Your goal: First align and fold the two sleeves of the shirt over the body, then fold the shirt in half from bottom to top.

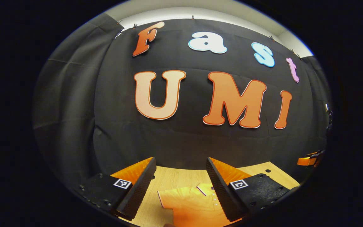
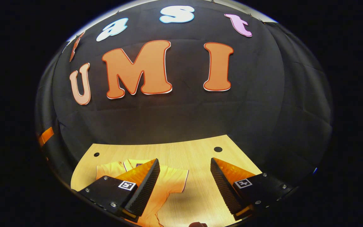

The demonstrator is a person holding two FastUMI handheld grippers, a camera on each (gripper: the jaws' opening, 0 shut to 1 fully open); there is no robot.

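Observation:
An orange shirt (image 1: 191, 205) with a collar and thin dark trim lies flat on the wooden table (image 1: 175, 178). In the left gripper view my left gripper (image 1: 180, 186) hangs open above it, the shirt's left sleeve and collar showing between the fingers. In the right gripper view the shirt (image 2: 169, 181) spreads at lower left, its right sleeve reaching toward the middle. My right gripper (image 2: 184, 186) is open above the table, its left finger (image 2: 145, 186) over the shirt's shoulder and bare wood between the fingers.
The black cloth wall stands close behind the table's far edge (image 2: 159, 143). Small dark holes (image 2: 218, 149) mark the tabletop near that edge. Part of the other gripper (image 1: 309, 160) shows at the far right of the left gripper view.

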